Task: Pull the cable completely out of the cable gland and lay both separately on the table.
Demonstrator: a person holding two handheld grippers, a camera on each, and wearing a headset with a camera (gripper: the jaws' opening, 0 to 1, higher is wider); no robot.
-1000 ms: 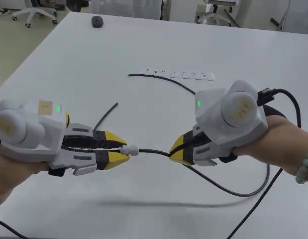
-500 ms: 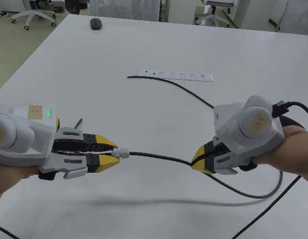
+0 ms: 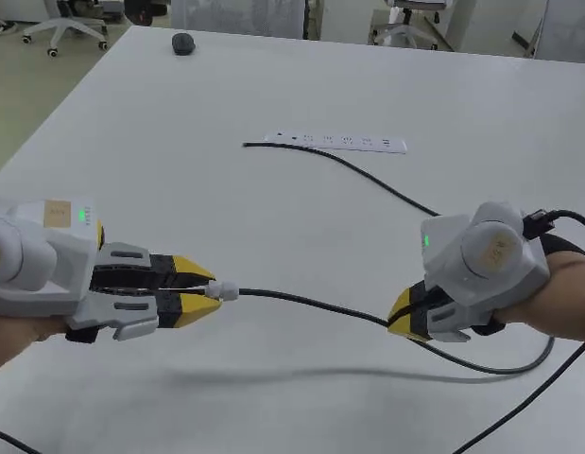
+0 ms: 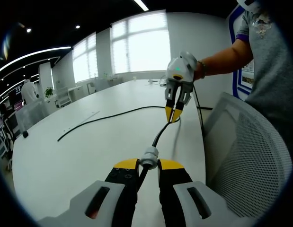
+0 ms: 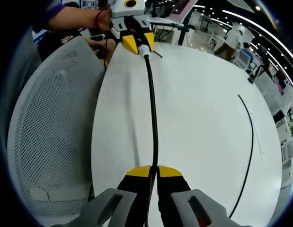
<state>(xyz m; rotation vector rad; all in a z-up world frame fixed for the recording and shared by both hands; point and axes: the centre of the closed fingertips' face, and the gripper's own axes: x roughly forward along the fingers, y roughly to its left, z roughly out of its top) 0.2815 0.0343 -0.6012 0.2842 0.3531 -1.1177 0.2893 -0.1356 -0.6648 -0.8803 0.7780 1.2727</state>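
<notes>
A white cable gland (image 3: 226,290) sits on a black cable (image 3: 306,303) held above the white table (image 3: 273,85). My left gripper (image 3: 205,289) is shut on the gland (image 4: 149,156) at its yellow tips. My right gripper (image 3: 399,320) is shut on the cable (image 5: 153,127) some way along it. The cable runs taut between the two grippers, then loops behind the right gripper and trails across the table toward the far side. In the right gripper view the left gripper (image 5: 134,42) holds the gland (image 5: 145,50) at the cable's far end. In the left gripper view the right gripper (image 4: 173,112) hangs ahead.
A white power strip (image 3: 335,143) lies on the far part of the table, with a dark mouse (image 3: 182,42) beyond it. A mesh chair (image 5: 47,118) stands beside the table edge. Office chairs stand at the back. A second black lead (image 3: 519,402) runs off my right gripper.
The two grippers have drawn apart, the left going left and the right going right and down. More cable now spans between them. The loose end left of the gland has gone from sight.
</notes>
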